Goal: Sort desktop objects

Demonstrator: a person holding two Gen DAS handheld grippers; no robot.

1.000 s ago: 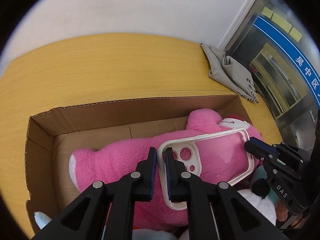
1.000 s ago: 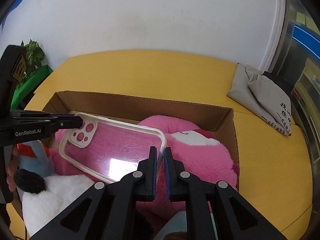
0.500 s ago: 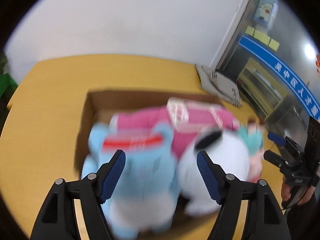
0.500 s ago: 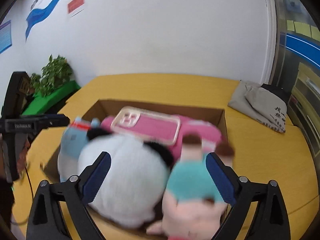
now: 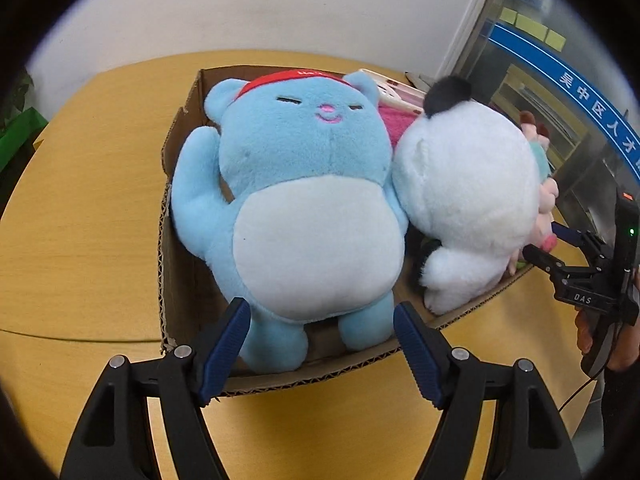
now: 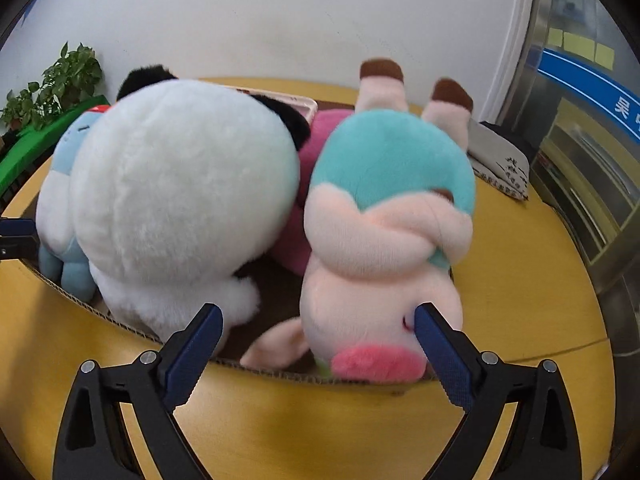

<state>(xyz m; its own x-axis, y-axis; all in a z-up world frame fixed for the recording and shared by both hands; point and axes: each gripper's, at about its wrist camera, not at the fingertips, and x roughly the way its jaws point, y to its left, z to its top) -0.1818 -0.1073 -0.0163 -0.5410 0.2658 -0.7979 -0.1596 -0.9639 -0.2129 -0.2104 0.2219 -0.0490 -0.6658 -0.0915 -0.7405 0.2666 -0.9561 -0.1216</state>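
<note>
Cardboard forms an open box [image 5: 168, 240] on a yellow wooden desk [image 5: 80, 208], and it is crammed with soft toys, so sorting looks nearly complete. 4 plush toys fill it: a blue bear [image 5: 296, 184] with a red headband lies on its back at the left end, a white panda [image 5: 464, 188] is wedged against its side, a pink pig in a teal top [image 6: 384, 216] lies head toward the near edge at the right end, and a magenta toy [image 6: 304, 184] sits underneath. A pale phone case [image 5: 394, 88] rests on top of the magenta toy at the far side, probably laid there because no floor space remains.

Left tongs [image 5: 320, 344] are spread wide and empty, hovering just above the bear's feet at the box's near edge. Right tongs [image 6: 318, 340] are likewise spread and empty, near the pig's snout. A grey cloth bag [image 6: 500, 160] lies apart on the desk's far right, possibly the next item to collect.
</note>
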